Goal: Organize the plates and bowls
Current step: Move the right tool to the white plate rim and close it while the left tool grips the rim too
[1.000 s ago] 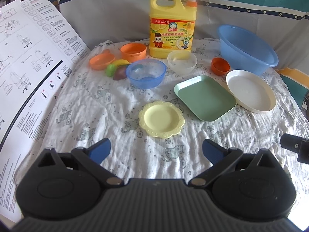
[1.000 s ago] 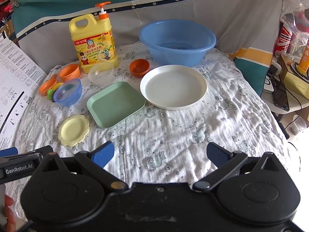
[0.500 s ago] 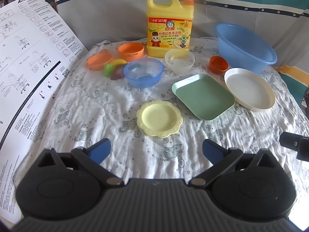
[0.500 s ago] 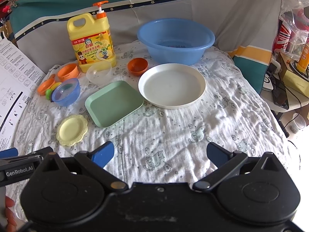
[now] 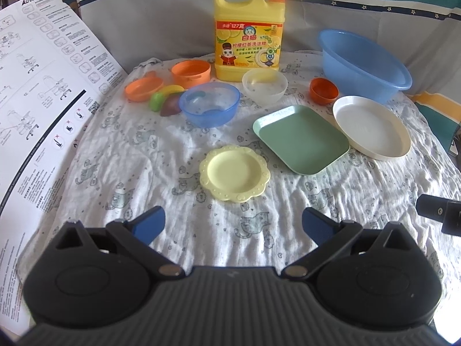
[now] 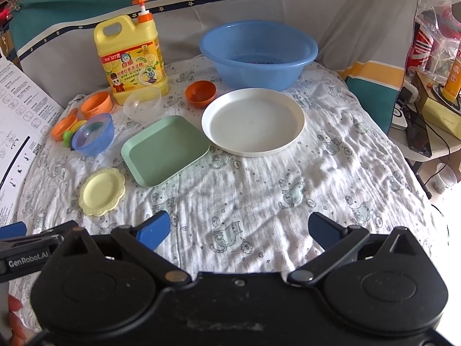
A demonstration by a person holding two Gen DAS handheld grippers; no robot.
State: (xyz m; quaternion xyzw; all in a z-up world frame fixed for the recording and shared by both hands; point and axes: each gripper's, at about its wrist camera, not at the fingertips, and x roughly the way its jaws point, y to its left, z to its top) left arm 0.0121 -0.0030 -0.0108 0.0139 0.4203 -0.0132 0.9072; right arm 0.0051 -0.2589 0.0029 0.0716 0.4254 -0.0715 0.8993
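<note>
Both grippers, left [image 5: 232, 223] and right [image 6: 239, 227], hover wide open and empty, having edged slightly nearer. Yellow scalloped plate [image 5: 234, 173], green tray [image 5: 301, 139] and white plate [image 6: 253, 121] lie unstacked on the cloth; organizing not yet begun.

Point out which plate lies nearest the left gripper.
The small yellow scalloped plate: it lies just ahead of the open left gripper, while the green rectangular plate and the round white plate sit farther back and to the right.
</note>
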